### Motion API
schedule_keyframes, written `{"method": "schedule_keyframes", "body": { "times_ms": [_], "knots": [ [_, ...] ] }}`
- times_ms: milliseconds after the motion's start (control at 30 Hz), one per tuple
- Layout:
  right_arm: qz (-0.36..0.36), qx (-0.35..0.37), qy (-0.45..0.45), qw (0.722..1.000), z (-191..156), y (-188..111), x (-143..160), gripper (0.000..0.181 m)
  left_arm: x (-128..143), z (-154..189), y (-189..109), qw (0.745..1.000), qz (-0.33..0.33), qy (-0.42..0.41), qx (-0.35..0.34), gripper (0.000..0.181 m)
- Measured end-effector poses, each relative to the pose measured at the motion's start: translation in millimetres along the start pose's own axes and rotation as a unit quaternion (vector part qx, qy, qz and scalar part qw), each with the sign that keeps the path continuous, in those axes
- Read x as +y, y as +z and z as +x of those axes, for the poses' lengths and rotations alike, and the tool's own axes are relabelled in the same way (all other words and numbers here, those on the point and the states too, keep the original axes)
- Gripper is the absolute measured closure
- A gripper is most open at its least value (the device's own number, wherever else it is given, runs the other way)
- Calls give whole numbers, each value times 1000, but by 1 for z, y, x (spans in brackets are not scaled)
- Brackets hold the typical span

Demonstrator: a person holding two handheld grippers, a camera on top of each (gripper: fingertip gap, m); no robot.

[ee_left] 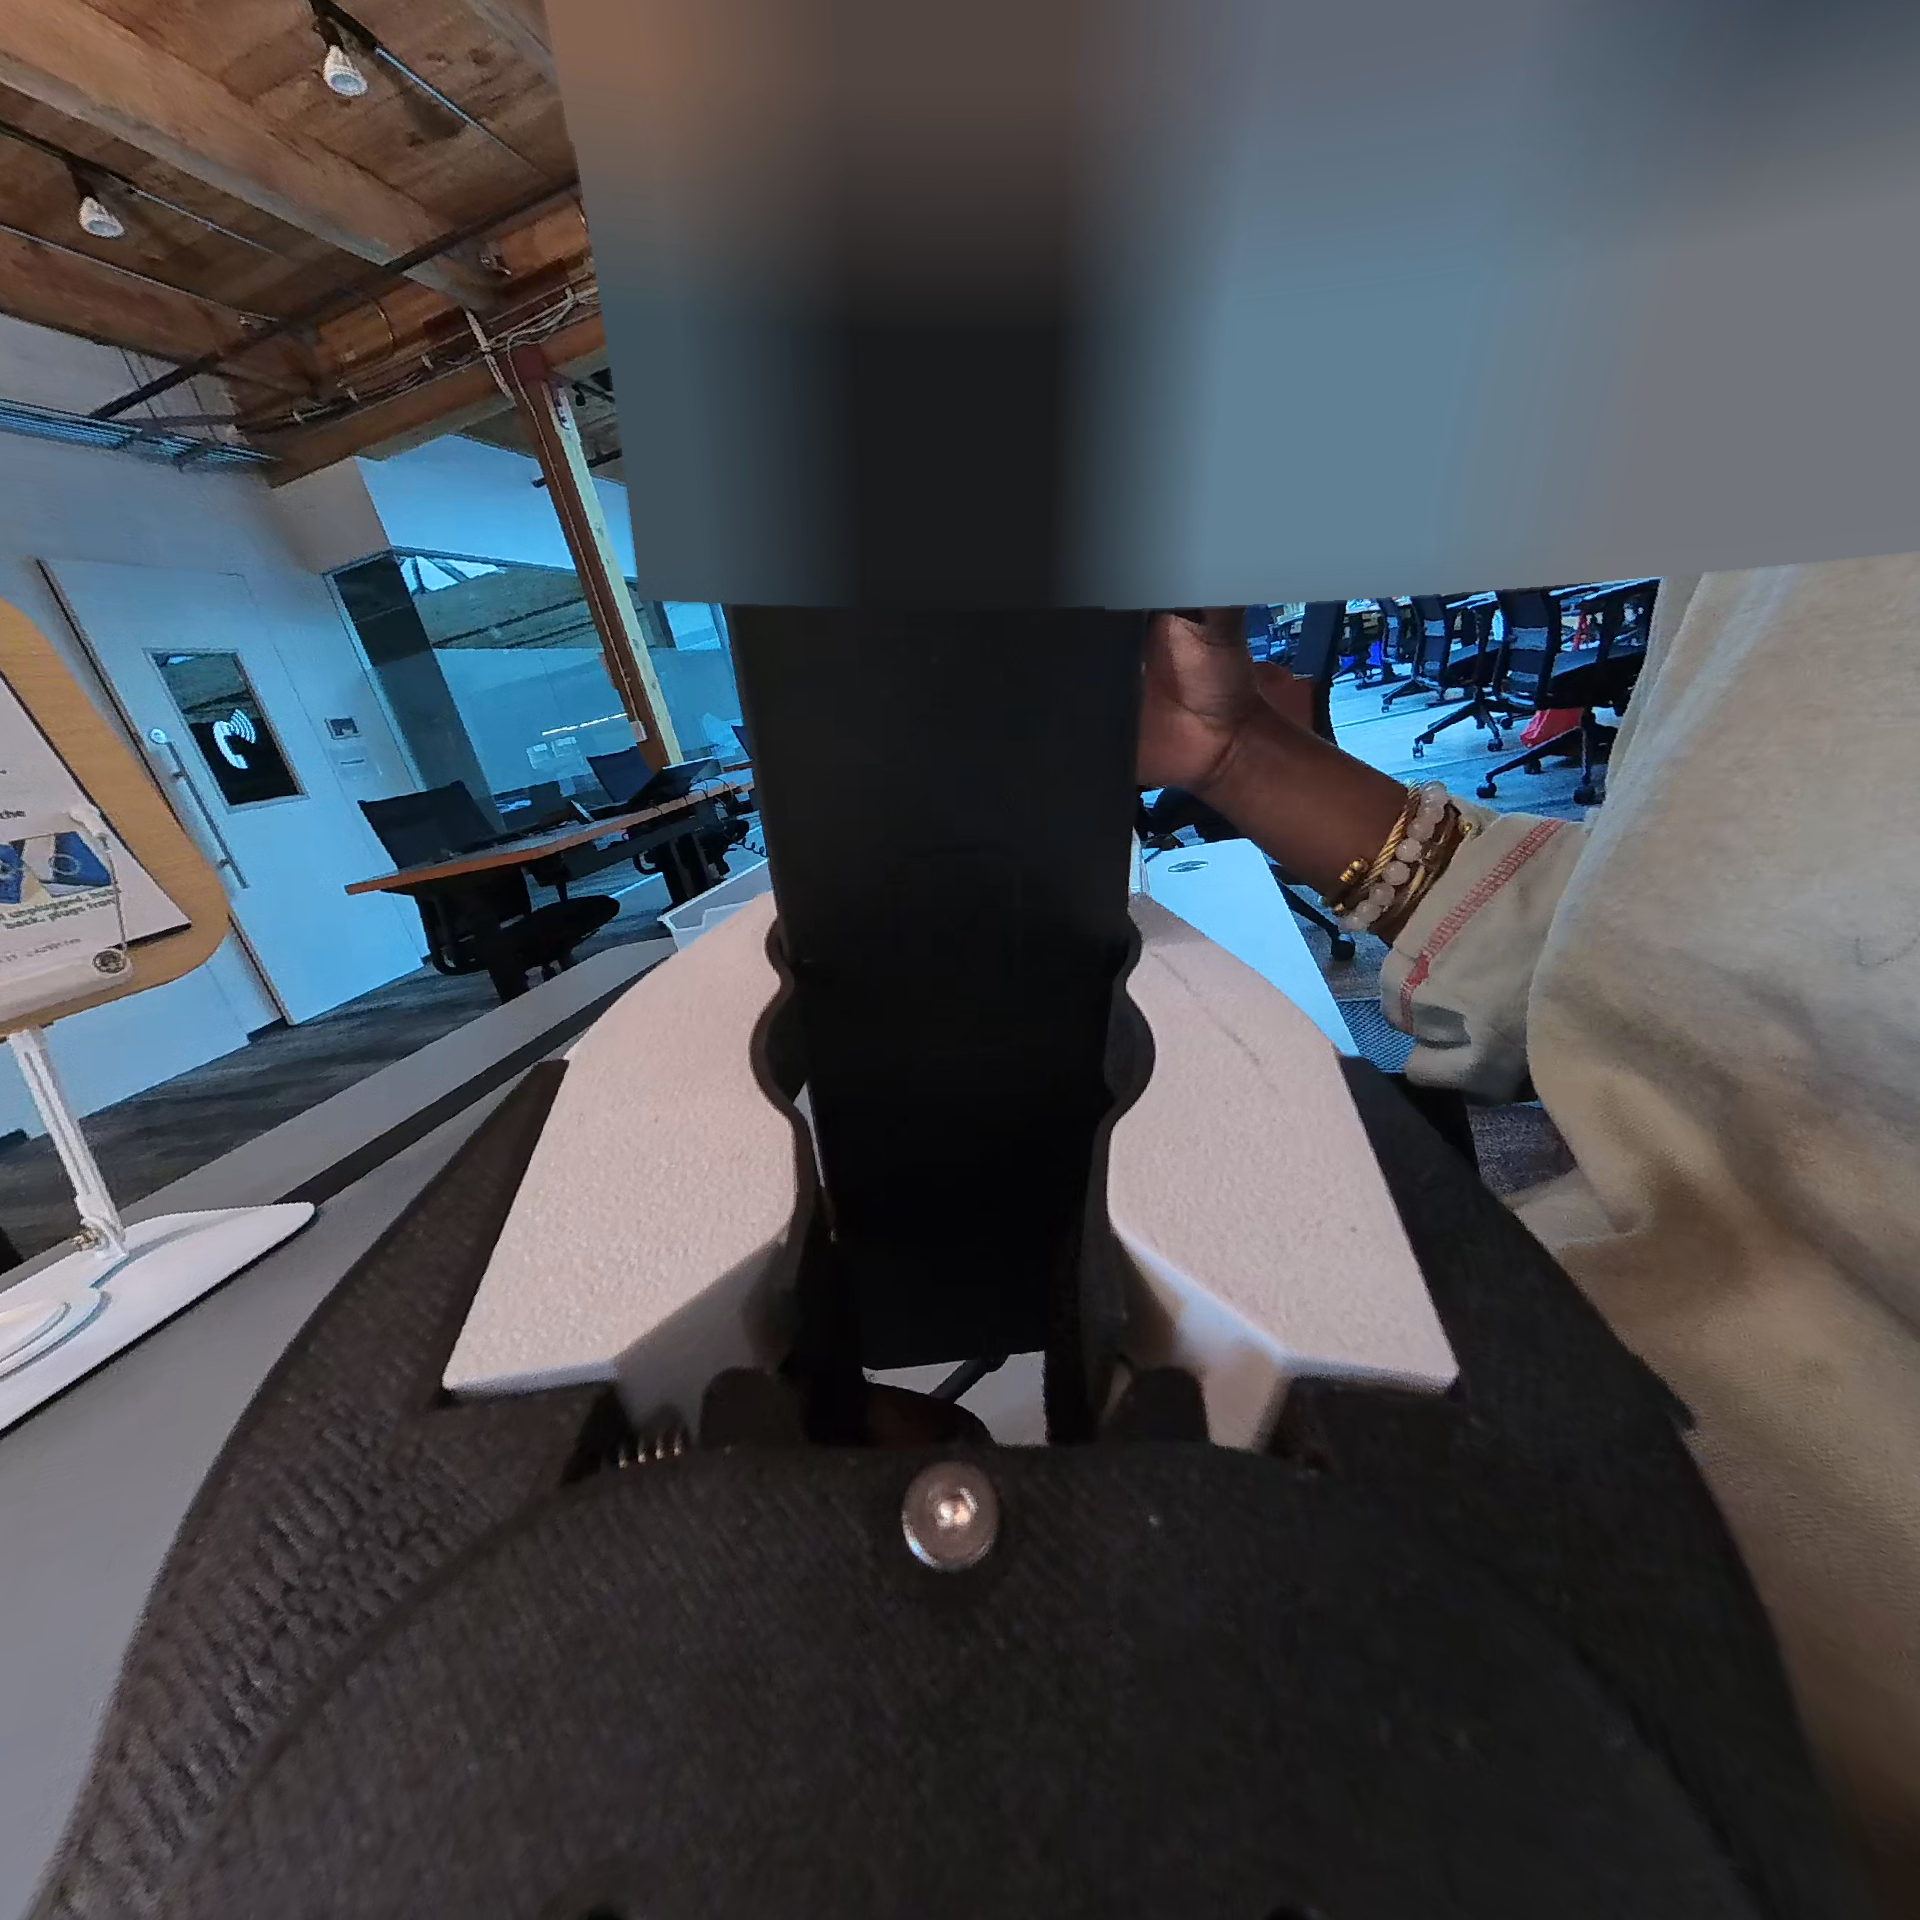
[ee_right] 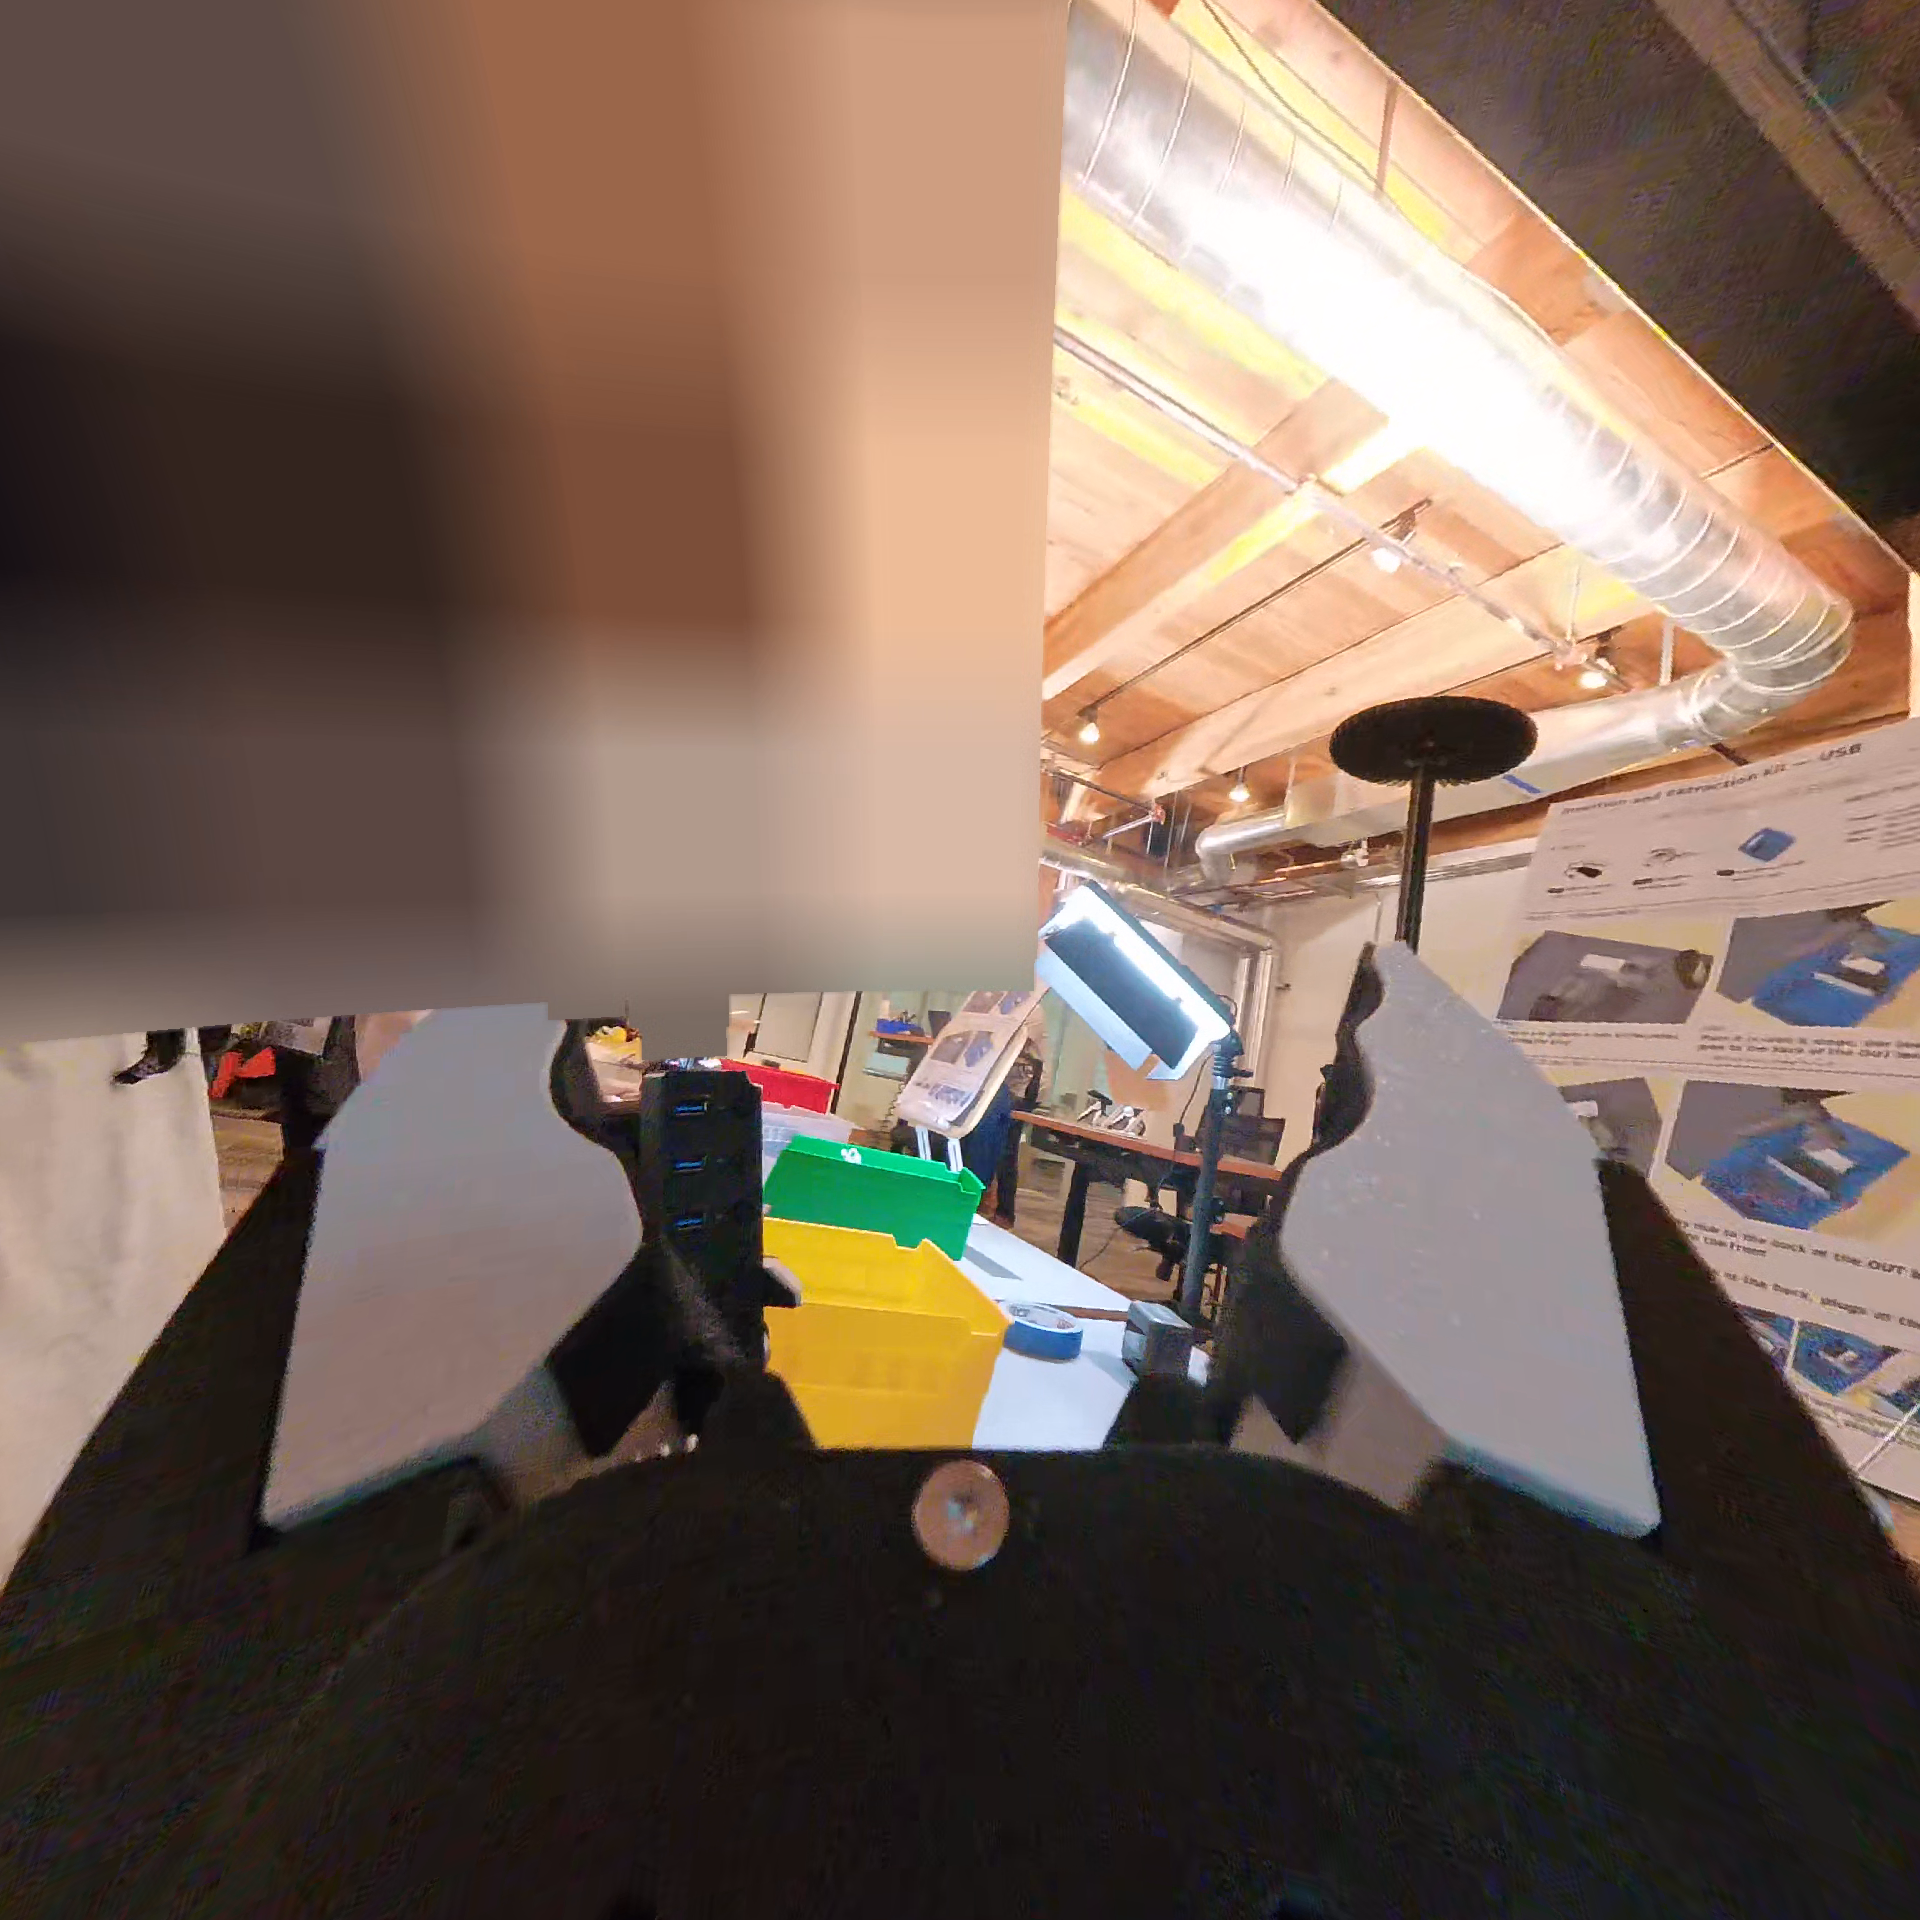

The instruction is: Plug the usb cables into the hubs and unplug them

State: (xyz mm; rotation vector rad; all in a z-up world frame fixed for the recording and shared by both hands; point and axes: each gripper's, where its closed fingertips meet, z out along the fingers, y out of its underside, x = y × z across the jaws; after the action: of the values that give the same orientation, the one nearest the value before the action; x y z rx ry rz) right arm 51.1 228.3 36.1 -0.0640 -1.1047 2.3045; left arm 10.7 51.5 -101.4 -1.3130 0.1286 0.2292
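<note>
In the left wrist view my left gripper (ee_left: 951, 935) is shut on a flat black hub (ee_left: 935, 810) that stands upright between the white fingers (ee_left: 665, 1132). A blurred patch hides the hub's top. A person's hand (ee_left: 1205, 717) with bracelets touches the hub's upper right edge. In the right wrist view my right gripper (ee_right: 956, 1039) is open wide and empty. A black hub (ee_right: 694, 1164) with three blue ports stands upright just inside its left finger (ee_right: 457, 1195). I see no usb cable in either view.
A yellow bin (ee_right: 883, 1340), a green bin (ee_right: 873, 1184), a red bin (ee_right: 790, 1081) and a blue tape roll (ee_right: 1044, 1330) sit on the white table (ee_right: 1039, 1403). A light panel (ee_right: 1132, 997) and a poster (ee_right: 1714, 1039) stand on the right. A sign stand (ee_left: 62, 831) stands at the left on the grey table (ee_left: 156, 1455). Tip to tip, the grippers are about 25 cm apart.
</note>
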Motion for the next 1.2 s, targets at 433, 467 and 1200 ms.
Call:
{"method": "schedule_keyframes", "body": {
  "times_ms": [433, 467, 1200],
  "knots": [
    [-90, -59, -84, 991, -36, 26, 65, 124, 0, -4, 0, 1000, 0, -7, -9, 126],
    [-108, -85, -88, 987, -46, 28, 75, 125, 0, -4, 0, 1000, 0, -7, -10, 126],
    [-306, 52, -192, 931, -77, 120, 220, 101, 5, -45, 3, 930, -78, 247, -261, 126]
  ]
}}
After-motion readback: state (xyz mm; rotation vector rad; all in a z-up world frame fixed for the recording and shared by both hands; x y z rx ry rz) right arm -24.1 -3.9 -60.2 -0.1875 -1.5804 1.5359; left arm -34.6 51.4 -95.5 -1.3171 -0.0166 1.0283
